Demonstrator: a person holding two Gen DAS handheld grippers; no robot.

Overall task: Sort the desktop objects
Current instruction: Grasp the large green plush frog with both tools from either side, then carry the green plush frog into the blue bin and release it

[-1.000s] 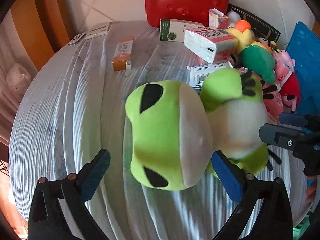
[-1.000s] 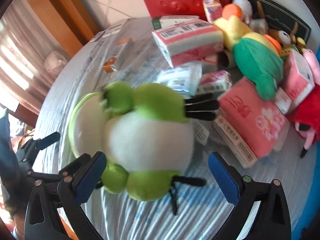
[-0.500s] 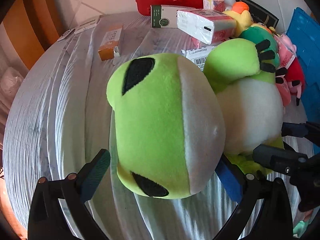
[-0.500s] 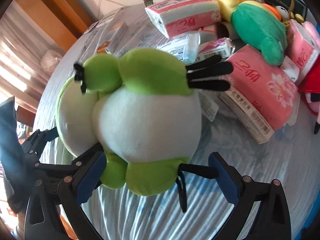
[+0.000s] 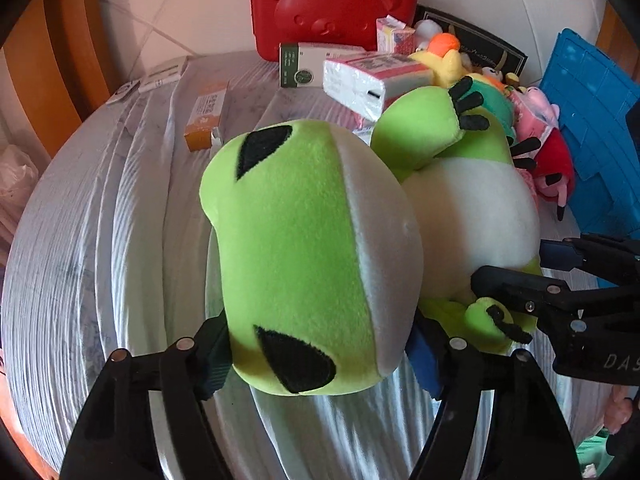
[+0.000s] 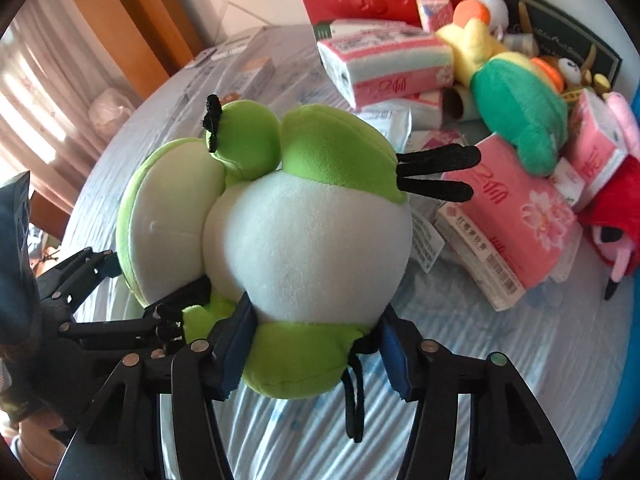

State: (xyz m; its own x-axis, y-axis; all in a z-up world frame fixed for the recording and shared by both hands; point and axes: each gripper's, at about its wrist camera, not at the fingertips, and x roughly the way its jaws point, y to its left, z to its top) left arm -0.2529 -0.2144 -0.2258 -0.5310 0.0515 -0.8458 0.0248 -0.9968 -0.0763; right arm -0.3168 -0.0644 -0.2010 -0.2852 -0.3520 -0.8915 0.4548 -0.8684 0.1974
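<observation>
A big green and white frog plush (image 5: 304, 248) lies on the striped tablecloth, held from both ends. My left gripper (image 5: 320, 356) is shut on its head, blue pads pressing both sides. My right gripper (image 6: 316, 352) is shut on its white belly and green bottom (image 6: 312, 248). The right gripper also shows at the right of the left wrist view (image 5: 560, 280), and the left gripper shows at the left of the right wrist view (image 6: 100, 300).
Behind the frog lie pink tissue packs (image 6: 508, 220), a green and yellow duck plush (image 6: 520, 120), a red and pink plush (image 5: 552, 160), a red bear case (image 5: 336, 4), an orange box (image 5: 206, 116) and a blue crate (image 5: 596, 128).
Both grippers moved in around the frog and closed from wide open onto it, the left on the head, the right on the body.
</observation>
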